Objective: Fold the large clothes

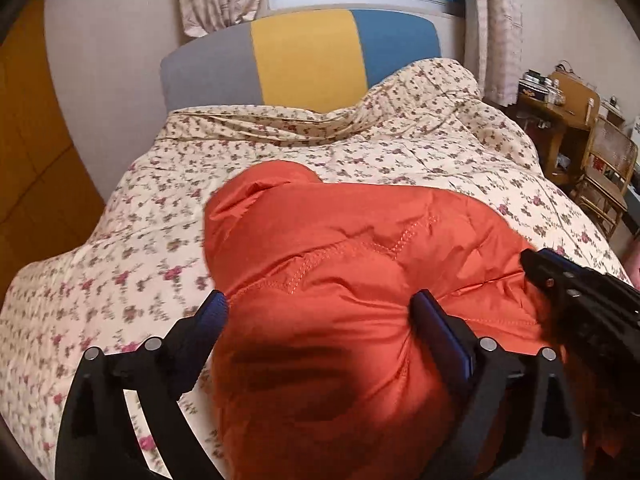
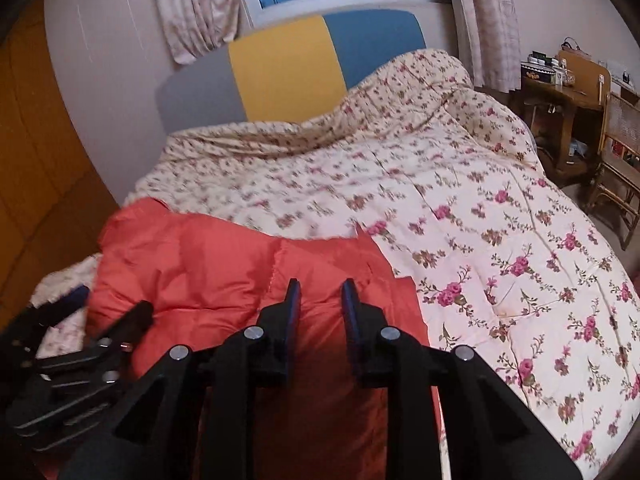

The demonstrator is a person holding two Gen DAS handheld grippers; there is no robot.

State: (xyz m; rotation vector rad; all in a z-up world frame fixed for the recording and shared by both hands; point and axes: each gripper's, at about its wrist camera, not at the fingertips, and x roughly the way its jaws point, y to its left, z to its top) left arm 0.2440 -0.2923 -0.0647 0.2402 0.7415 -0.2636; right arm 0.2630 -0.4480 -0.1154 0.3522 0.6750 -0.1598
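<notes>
Jaws spread over orange jacket [image 1: 340, 280].

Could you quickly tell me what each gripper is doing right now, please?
Left gripper: jaws wide open, straddling a bulge of the orange jacket.
Right gripper: jaws partly open over the jacket; whether they pinch fabric cannot be told.

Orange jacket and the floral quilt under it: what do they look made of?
Orange jacket: looks like thin synthetic shell, probably nylon or polyester, with a slight sheen; puffy stitched panels suggest padded filling. Floral quilt: looks like matte woven cotton or a cotton blend, printed with pink roses; faint quilting lines and soft bulk suggest batting inside. Fibre content cannot be confirmed from the pictures.
</notes>
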